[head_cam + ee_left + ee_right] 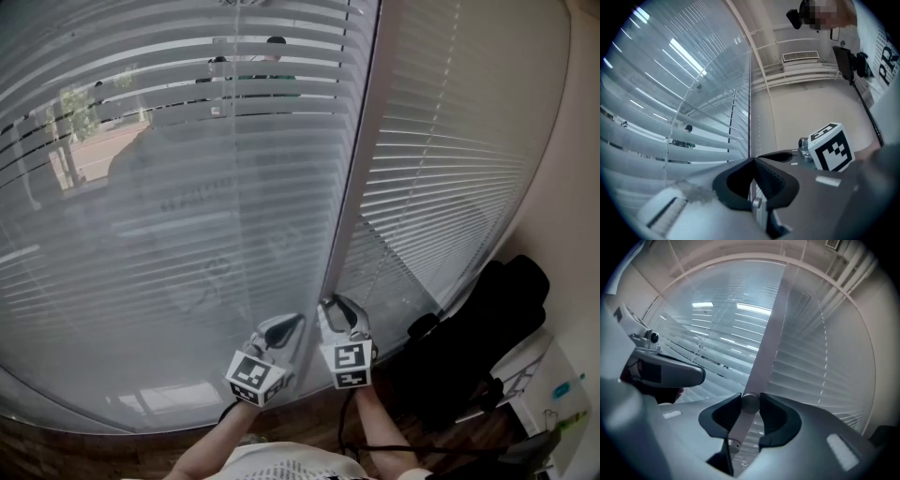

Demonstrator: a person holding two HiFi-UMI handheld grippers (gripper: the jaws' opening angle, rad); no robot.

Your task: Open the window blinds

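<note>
The tilt wand (742, 423) is hanging by the mullion (361, 159) between the two slatted blinds (187, 216). The right gripper (750, 400) is clamping it, seemingly near its end. The left gripper (752, 160) is hovering alongside, fingers pressed together, empty.

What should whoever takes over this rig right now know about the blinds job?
Left gripper: jaws together beside the window frame, nothing visibly held.
Right gripper: shut on the tilt wand, in front of that frame.
Left blind: slats partly tilted, outdoors shows through. Right blind: slats look closed.
To do: twist the wand until the slats stand open; probably the right blind too.
</note>
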